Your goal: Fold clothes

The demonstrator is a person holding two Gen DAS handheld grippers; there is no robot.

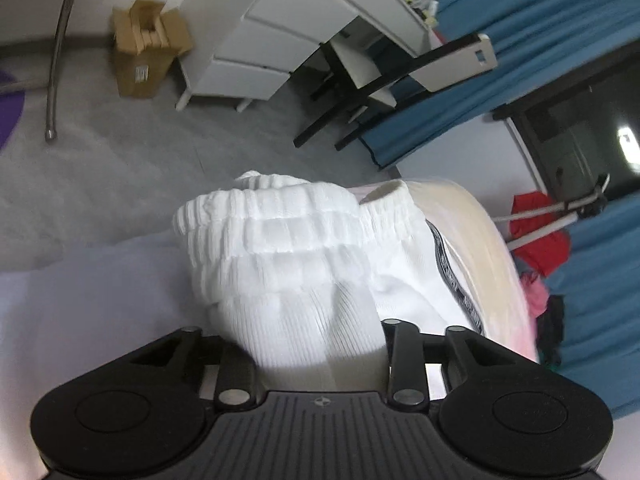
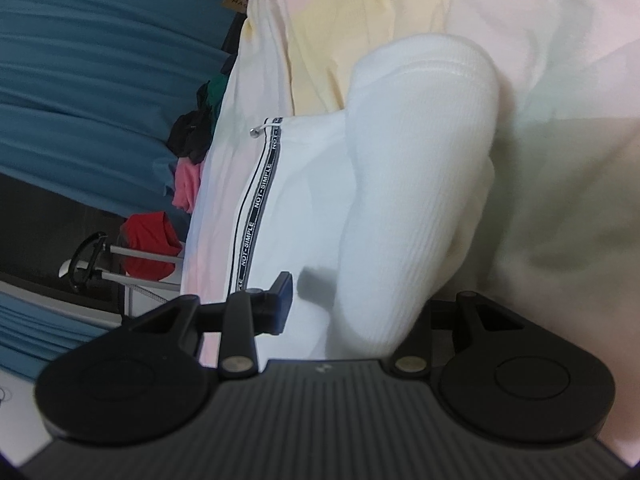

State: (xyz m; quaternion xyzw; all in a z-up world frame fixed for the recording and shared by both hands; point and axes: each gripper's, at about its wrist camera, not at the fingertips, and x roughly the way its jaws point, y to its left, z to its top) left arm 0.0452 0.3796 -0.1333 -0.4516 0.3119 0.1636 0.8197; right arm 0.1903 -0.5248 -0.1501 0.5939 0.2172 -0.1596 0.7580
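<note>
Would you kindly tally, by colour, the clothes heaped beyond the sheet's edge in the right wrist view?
red garment: 1
pink garment: 1
black garment: 1
green garment: 1
Total: 4

Both views evenly lit, soft indoor light, no harsh glare. White sock [image 1: 296,280] near overexposed, rib detail washed. Slight motion blur in left view. Strong fisheye bending at edges. Soft shadow beside sock in right view; bedsheet [image 2: 560,80] smeared, low contrast.
</note>
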